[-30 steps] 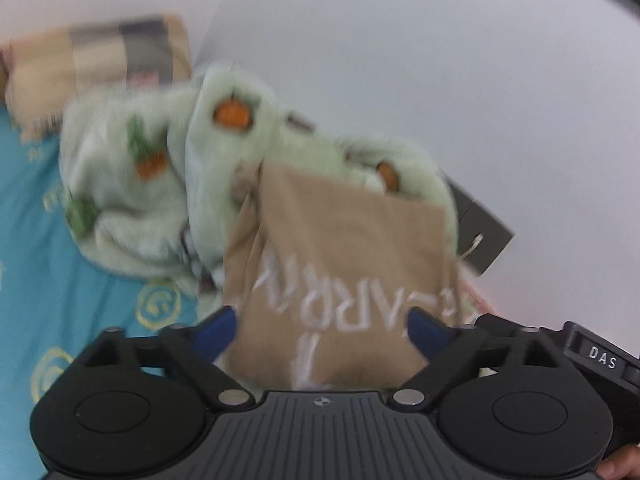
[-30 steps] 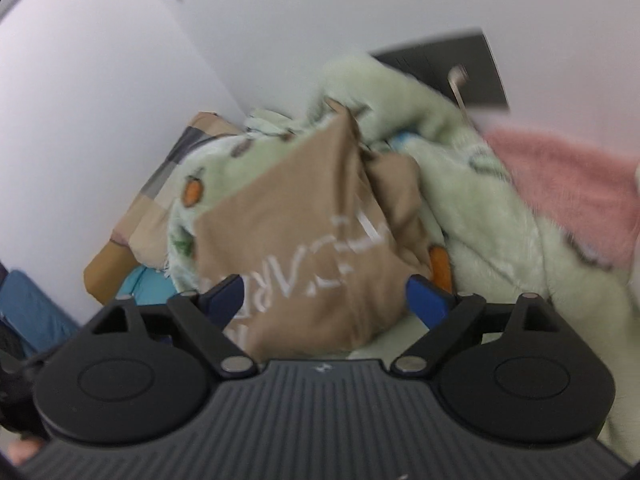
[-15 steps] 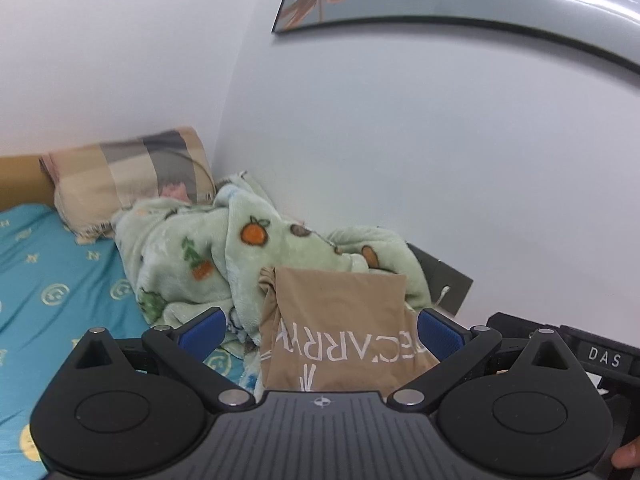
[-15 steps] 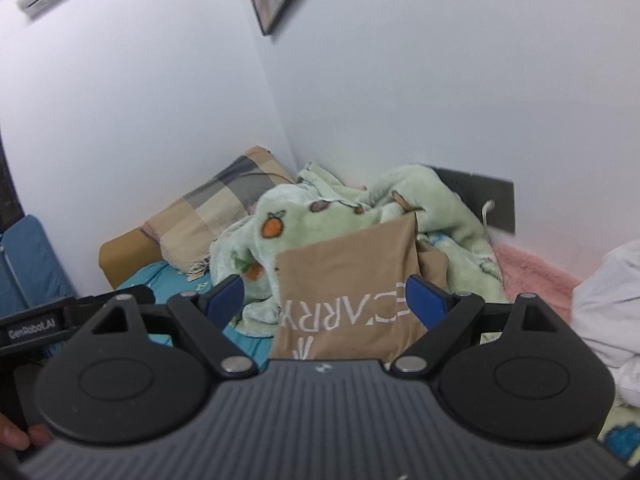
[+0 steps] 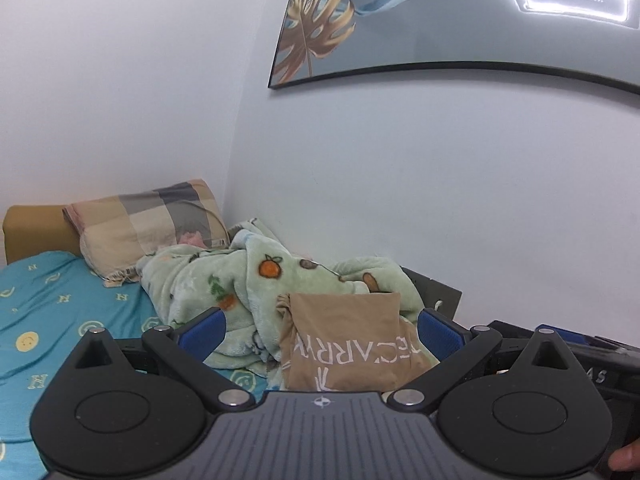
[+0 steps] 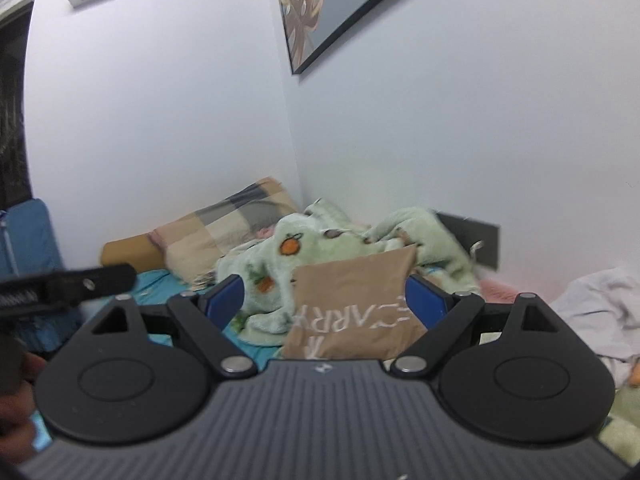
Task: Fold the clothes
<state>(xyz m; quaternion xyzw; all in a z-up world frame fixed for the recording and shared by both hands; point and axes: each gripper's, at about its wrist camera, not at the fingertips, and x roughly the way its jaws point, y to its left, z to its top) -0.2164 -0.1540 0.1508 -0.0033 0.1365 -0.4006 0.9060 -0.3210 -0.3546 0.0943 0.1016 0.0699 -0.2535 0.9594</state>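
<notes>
Left gripper [image 5: 320, 330]: my jaws stand wide apart, nothing between the pads.
Right gripper [image 6: 325, 300]: the same, spread wide and empty.
Tan garment [image 5: 352, 344]: just ahead of both tongs, folded flat, white lettering up, leaning on the blanket; I judge it set aside there as finished.
Green blanket [image 5: 240, 280]: heaped behind the garment, propping it.
White clothing [image 6: 592, 304]: off to my right, crumpled; likely next.
Bed sheet [image 5: 48, 304]: blue, patterned, to my left.
Pillow [image 5: 148, 224]: checked, beyond the blanket, in the corner.
Room: white walls, framed picture [image 5: 440, 28] above.
</notes>
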